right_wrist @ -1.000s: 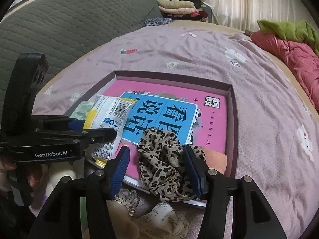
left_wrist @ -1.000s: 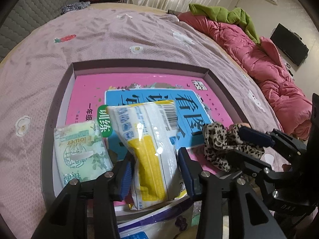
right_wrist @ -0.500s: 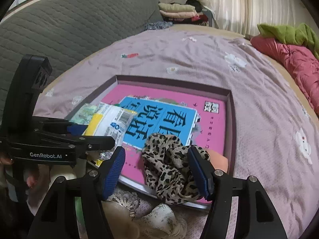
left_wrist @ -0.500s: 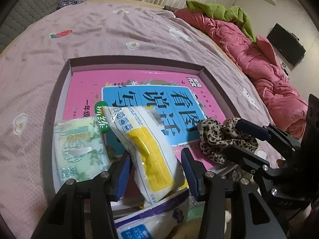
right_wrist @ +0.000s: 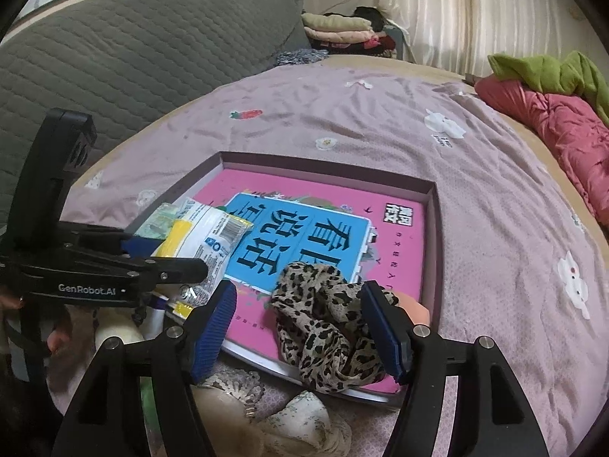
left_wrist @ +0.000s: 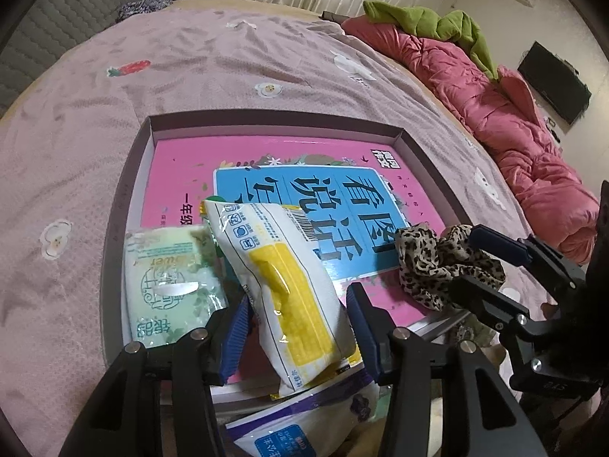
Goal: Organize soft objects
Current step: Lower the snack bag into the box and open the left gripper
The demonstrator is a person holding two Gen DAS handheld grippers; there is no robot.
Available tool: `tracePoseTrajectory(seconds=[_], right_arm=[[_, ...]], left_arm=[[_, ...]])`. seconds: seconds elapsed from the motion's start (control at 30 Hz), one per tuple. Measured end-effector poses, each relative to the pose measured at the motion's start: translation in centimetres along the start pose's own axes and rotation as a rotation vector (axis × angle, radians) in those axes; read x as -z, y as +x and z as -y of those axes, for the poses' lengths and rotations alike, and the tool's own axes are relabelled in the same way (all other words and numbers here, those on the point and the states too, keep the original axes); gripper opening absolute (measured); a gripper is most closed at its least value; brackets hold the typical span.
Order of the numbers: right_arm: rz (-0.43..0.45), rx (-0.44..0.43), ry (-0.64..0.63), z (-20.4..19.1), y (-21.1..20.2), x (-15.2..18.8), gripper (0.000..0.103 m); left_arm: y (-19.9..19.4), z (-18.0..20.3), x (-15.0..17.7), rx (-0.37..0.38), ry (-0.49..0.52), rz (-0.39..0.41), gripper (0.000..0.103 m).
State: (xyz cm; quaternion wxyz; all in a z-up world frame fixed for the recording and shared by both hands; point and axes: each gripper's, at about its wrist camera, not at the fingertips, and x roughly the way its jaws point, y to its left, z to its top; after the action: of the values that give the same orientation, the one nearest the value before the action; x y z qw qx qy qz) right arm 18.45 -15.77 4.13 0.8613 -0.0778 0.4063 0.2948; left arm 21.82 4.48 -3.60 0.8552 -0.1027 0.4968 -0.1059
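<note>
Over the shallow tray [left_wrist: 125, 205], left gripper [left_wrist: 300, 327] stands parted around the yellow-and-white packet [left_wrist: 281, 285]; right gripper [right_wrist: 300, 327], its jaws just widened, straddles the leopard-print scarf [right_wrist: 323, 323] at the tray's near edge.

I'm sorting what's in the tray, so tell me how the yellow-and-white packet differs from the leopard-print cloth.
The yellow-and-white packet is a smooth, glossy sealed pouch with print and a barcode; the leopard-print cloth is loose, crumpled fabric. The packet sits propped at the tray's near left, partly over a green packet; the cloth is bunched at the near right. Both rest on the pink book, each between a gripper's jaws.
</note>
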Motion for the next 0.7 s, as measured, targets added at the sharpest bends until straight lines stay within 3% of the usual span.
tracePoseTrajectory(seconds=[0.17,0.37,0.7], right_arm=[[0.002,0.007,0.006,0.1,-0.1,0.0,0.070],[0.003,0.005,0.008,0.2,-0.1,0.0,0.070],[-0.006,-0.006,0.004,0.0,0.0,0.2,0.070]], left_arm=[[-0.2,-0.4,0.0,0.071,-0.015,-0.030,0.050],[-1.2,-1.2,-0.2,0.110,-0.063,0.010,0.050],[-1.7,-1.5,-0.2,0.057,-0.052,0.031,0.050]])
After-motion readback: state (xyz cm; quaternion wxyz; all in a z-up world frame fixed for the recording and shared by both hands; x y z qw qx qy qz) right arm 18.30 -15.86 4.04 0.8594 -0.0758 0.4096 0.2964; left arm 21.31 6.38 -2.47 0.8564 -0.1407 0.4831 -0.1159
